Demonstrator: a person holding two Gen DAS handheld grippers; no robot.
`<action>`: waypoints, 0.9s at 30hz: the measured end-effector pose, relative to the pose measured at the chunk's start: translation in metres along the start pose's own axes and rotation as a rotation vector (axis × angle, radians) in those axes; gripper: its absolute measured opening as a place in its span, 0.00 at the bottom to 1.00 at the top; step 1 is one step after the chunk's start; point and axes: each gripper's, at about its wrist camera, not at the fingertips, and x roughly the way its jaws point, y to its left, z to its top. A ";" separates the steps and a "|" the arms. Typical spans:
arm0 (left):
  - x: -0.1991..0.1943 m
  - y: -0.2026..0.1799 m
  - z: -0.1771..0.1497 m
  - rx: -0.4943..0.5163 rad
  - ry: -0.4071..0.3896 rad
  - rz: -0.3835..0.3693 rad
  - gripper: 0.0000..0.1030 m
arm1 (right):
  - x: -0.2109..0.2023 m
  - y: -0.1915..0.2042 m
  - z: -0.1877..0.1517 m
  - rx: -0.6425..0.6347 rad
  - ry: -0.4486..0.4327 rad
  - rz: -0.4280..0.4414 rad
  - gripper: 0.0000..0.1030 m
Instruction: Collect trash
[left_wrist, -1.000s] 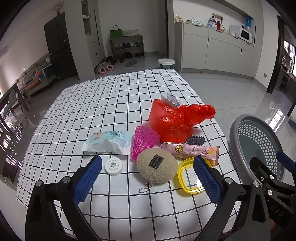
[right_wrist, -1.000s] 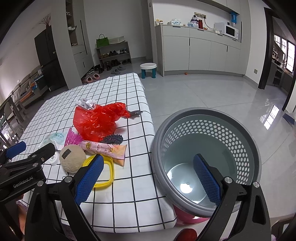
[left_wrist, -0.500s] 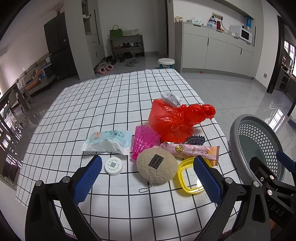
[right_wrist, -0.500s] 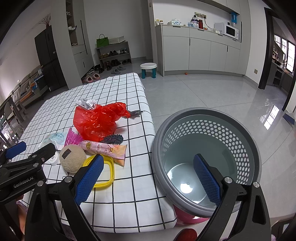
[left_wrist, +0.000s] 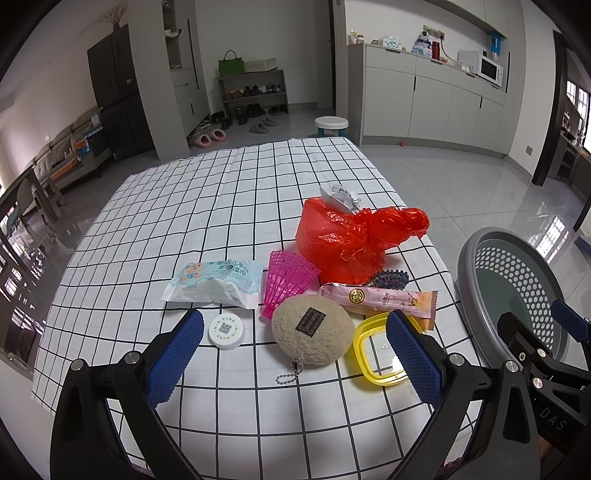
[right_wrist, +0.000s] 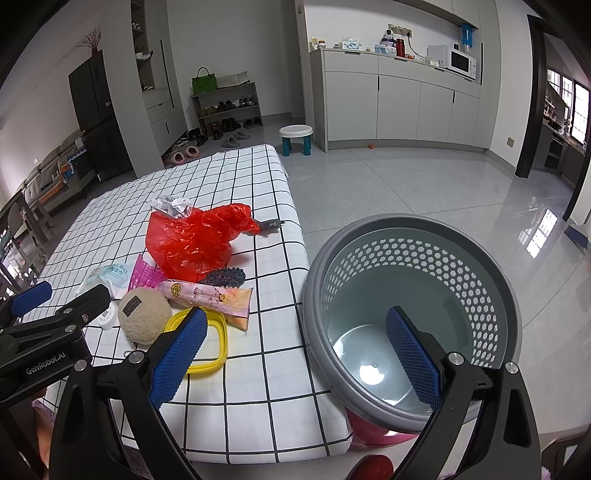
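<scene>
- Blue-padded and spread wide, the left gripper (left_wrist: 293, 345) grasps nothing; it hangs low over the near part of a table (left_wrist: 192, 218) covered in white cloth with a black grid.
- Just ahead of its left finger (left_wrist: 173, 360) lies a white round cap (left_wrist: 226, 331) with a printed code, and beyond that cap a pale blue wipes packet (left_wrist: 216, 282).
- Straight ahead between the two fingers sits a beige plush pouch (left_wrist: 312, 330) with a dark label and a bead chain trailing toward the gripper.
- Past the pouch a pink plastic shuttlecock (left_wrist: 286, 280) lies on its side, its skirt touching a crumpled red plastic bag (left_wrist: 351, 240); a scrap of silver wrapper (left_wrist: 340, 197) pokes out behind the bag.
- Ahead of the right finger (left_wrist: 413, 356) a pink snack wrapper (left_wrist: 380, 299) lies across the far rim of a yellow square lid (left_wrist: 364, 349); a dark spiky object (left_wrist: 389, 278) rests between the wrapper and the bag.
- Further right, off the table edge, stands a grey perforated basket (right_wrist: 413, 236), nothing visible inside.
- Equally wide apart and holding nothing, the right gripper (right_wrist: 293, 345) hovers at the table's right edge: its left finger (right_wrist: 177, 356) is over the yellow lid, its right finger over the basket's opening.
</scene>
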 end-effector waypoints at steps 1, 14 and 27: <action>0.000 0.000 0.000 0.000 0.000 0.000 0.94 | 0.000 0.000 0.000 0.000 0.000 0.000 0.90; 0.000 -0.001 -0.002 0.002 -0.002 0.001 0.94 | 0.000 0.000 0.000 0.000 0.002 0.002 0.90; 0.000 0.000 -0.001 -0.001 0.000 0.002 0.94 | 0.000 -0.001 0.000 0.001 0.005 0.004 0.90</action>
